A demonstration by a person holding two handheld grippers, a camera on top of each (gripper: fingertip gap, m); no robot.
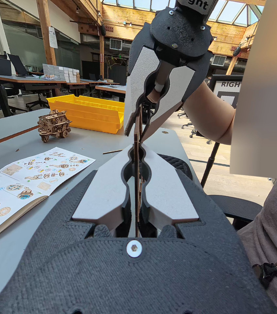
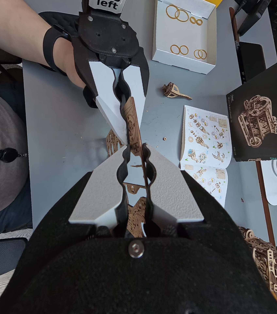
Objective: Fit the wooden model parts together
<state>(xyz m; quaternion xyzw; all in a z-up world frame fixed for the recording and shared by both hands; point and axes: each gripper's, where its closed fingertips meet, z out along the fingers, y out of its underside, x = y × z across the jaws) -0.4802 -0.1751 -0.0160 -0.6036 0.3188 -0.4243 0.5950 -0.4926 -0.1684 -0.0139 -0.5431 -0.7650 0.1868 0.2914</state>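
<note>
A thin laser-cut wooden sheet [image 1: 136,158] with model parts in it is held up above the grey table [image 2: 63,110], edge-on in the left wrist view. My left gripper [image 1: 137,146] is shut on its lower part. My right gripper [image 1: 134,137] comes down from above and closes on the sheet's upper edge. In the right wrist view the sheet [image 2: 133,125] runs between my right gripper [image 2: 135,147] and the left gripper [image 2: 133,135], tip to tip. The sheet leans against the right gripper's right pad. Another cut sheet [image 2: 112,141] lies on the table below.
An assembled wooden model [image 1: 53,124] [image 2: 263,261], an open instruction booklet [image 1: 32,176] [image 2: 205,153] and a yellow bin [image 1: 90,113] are on the table. A white box of rubber bands [image 2: 183,37], a small wooden key piece [image 2: 175,93] and the black kit box [image 2: 261,122] lie nearby. Only a small space, under 4 cm, lies between the two pairs of fingers.
</note>
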